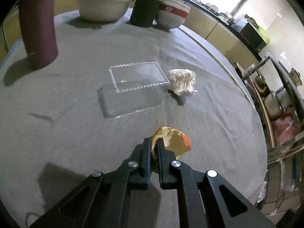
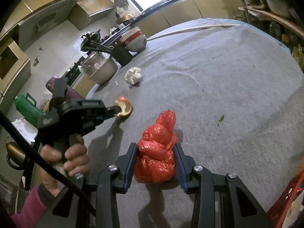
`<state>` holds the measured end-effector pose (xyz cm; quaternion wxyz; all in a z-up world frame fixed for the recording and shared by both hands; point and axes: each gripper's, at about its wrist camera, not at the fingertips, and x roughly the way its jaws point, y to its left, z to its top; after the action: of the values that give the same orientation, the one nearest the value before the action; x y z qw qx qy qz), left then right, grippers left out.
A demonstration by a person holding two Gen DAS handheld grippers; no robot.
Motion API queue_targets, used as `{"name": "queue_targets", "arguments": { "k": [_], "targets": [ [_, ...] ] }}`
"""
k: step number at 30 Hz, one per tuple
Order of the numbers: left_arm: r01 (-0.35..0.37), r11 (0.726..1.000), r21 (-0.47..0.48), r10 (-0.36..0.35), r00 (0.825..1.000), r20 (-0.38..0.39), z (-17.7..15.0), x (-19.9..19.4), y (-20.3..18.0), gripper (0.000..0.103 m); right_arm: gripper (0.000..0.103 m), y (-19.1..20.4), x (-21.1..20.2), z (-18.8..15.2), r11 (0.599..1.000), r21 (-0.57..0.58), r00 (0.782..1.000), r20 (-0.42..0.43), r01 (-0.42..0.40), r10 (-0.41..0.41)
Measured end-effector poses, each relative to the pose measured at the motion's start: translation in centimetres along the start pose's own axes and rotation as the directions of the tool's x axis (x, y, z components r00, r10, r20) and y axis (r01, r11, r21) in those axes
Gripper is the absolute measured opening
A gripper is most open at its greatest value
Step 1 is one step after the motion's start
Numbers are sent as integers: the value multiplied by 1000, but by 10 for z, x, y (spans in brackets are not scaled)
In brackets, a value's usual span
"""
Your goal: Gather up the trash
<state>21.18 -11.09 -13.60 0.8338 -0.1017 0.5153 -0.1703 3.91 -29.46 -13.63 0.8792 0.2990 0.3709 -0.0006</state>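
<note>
You were in a kitchen, at a big table [image 1: 76, 133] with a grey cloth. The clear tray [image 1: 138, 76] sat in the middle, empty. Your right gripper [image 2: 155, 161] squeezed the red plastic bag [image 2: 157, 152] down on the cloth. A crumpled white tissue [image 1: 183, 82] lay just beside the tray. Your left gripper [image 1: 153, 148] was pinched shut on the orange peel [image 1: 174, 142], near the table's edge. You were picking up trash, I think. Next you likely had to lift the peel and carry it to the tray.
</note>
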Motion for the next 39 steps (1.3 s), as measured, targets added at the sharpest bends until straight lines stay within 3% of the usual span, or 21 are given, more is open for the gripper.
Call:
{"name": "queue_targets", "arguments": {
  "k": [9, 14, 17, 23, 28, 39],
  "targets": [
    [13, 997, 72, -18, 998, 56, -19, -51, 3, 6, 41, 16, -21, -5, 999, -41, 999, 43, -9, 11],
    [-34, 987, 156, 15, 993, 121, -35, -88, -6, 6, 41, 24, -33, -11, 998, -59, 998, 61, -20, 24],
    [-92, 973, 211, 58, 985, 161, -48, -109, -14, 6, 41, 28, -43, -15, 997, -71, 997, 75, -23, 28],
    [-245, 920, 307, 160, 947, 278, -76, -142, -31, 6, 41, 31, -69, -26, 996, -92, 993, 113, -21, 31],
    [-307, 885, 350, 190, 924, 332, -92, -156, -44, 6, 41, 29, -87, -35, 994, -106, 991, 135, -6, 20],
    [-328, 843, 427, 182, 920, 347, -120, -165, -70, 6, 41, 12, -106, -42, 996, -86, 987, 158, -11, 25]
  ]
}}
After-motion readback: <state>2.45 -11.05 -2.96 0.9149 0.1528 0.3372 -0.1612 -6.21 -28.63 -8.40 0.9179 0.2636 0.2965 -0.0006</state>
